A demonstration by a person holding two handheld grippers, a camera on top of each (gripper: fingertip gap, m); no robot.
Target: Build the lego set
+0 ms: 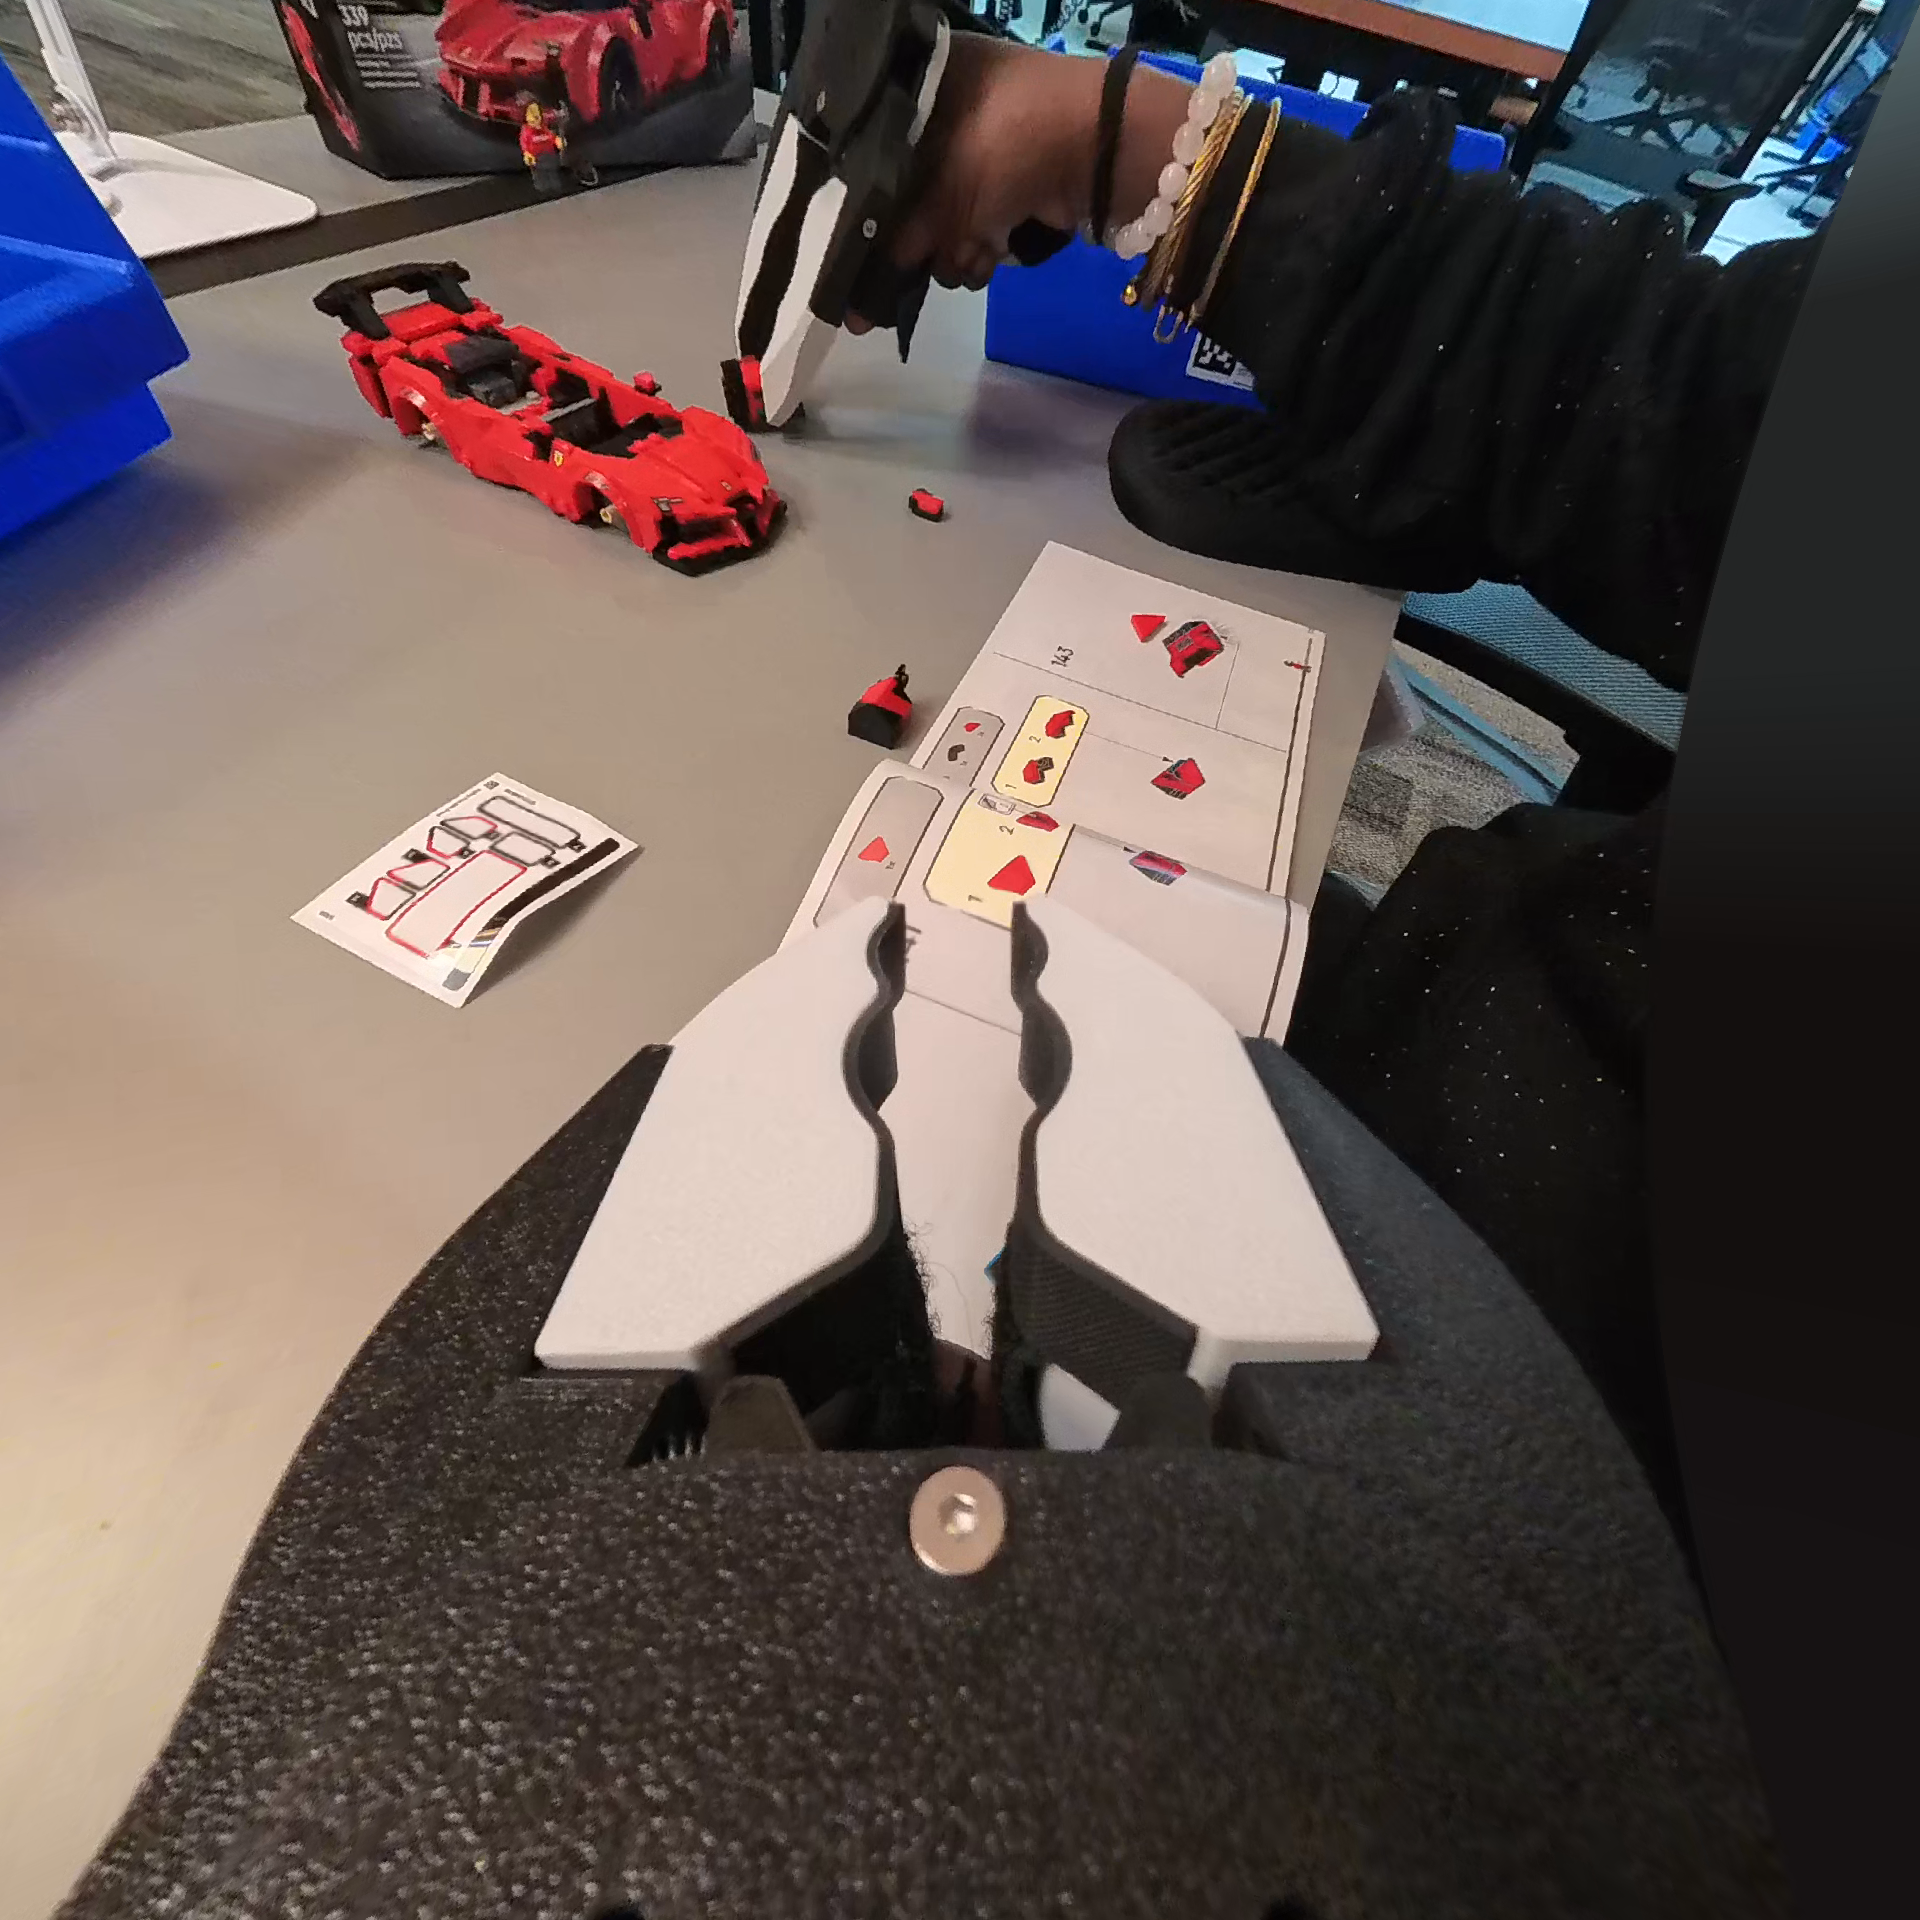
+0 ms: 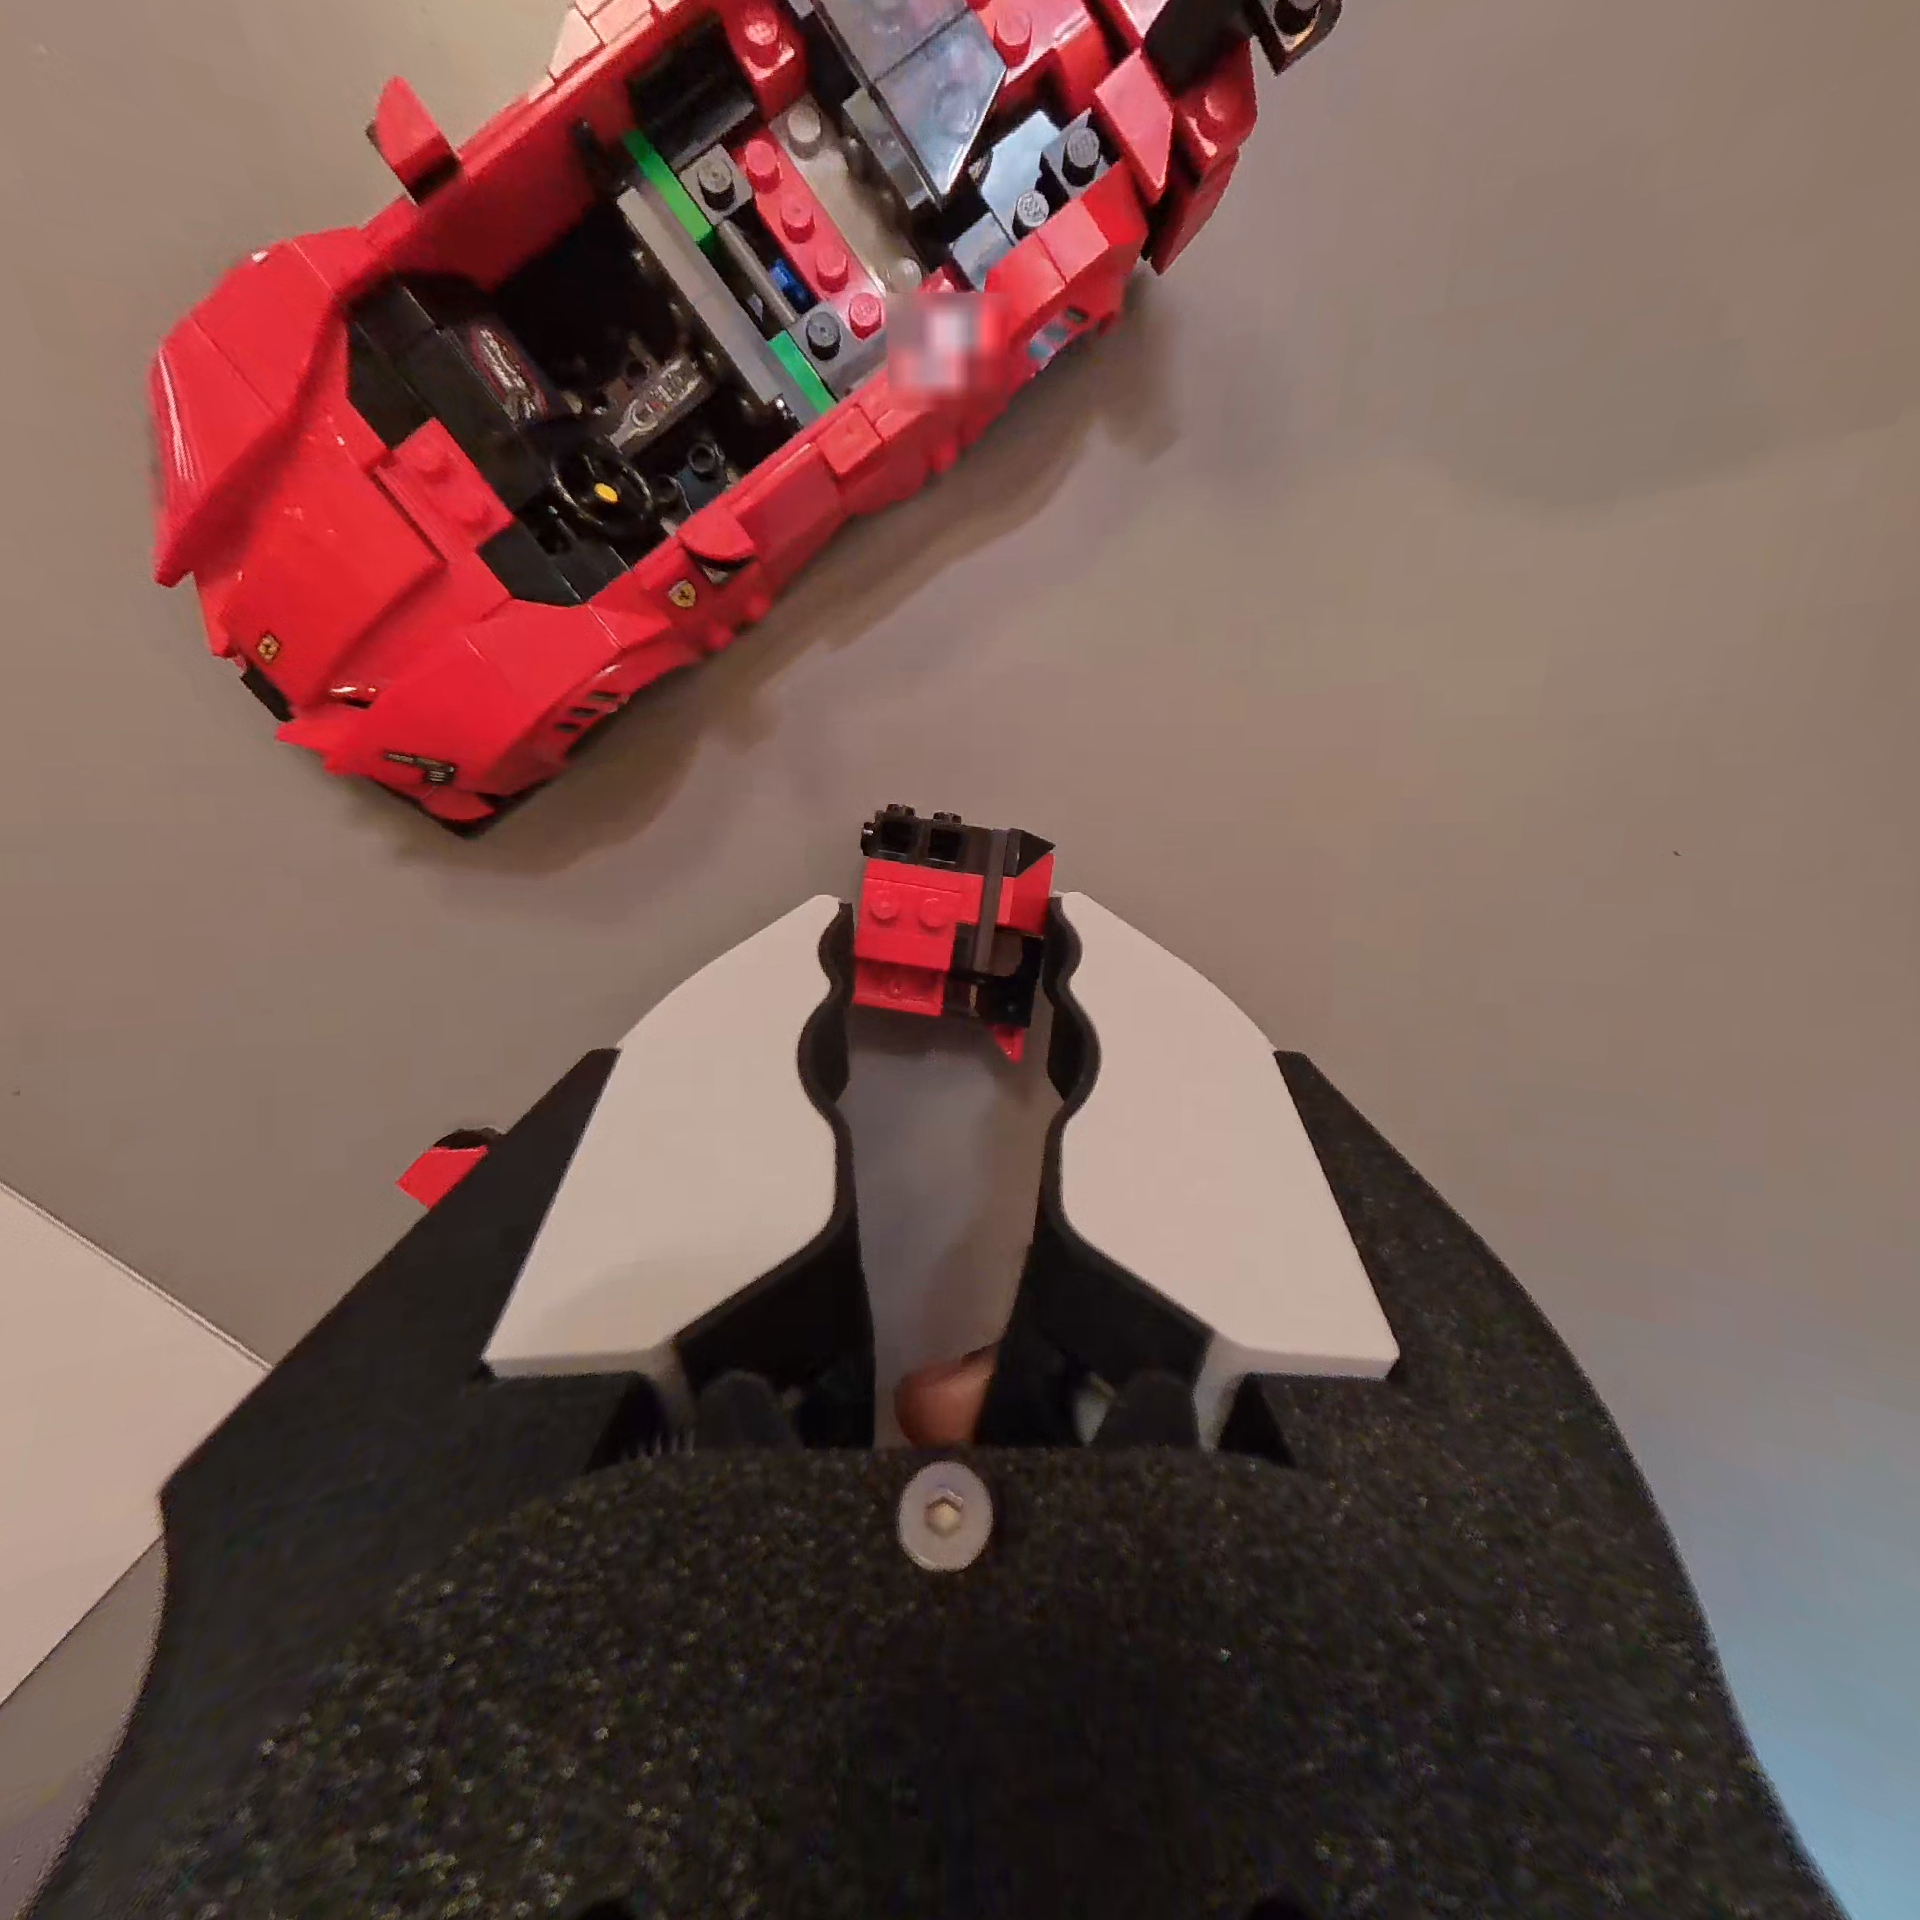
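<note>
Lego car (image 2: 436, 540): red body, black interior, green strips. Held sub-assembly (image 2: 951, 925): red and black. Tabletop (image 2: 1455, 623): plain grey. Bins (image 1: 73, 343): blue.

Red and black lego car (image 1: 561, 426), roofless with cockpit and studs exposed, wheels not fitted, black rear wing up, sitting flat on the grey table. Small red-and-black sub-assembly (image 2: 951, 930) pinched between gripper fingertips just beside the car's nose. Two loose red-and-black pieces (image 1: 927, 504) (image 1: 881, 709) near the open instruction booklet (image 1: 1122, 769).
</note>
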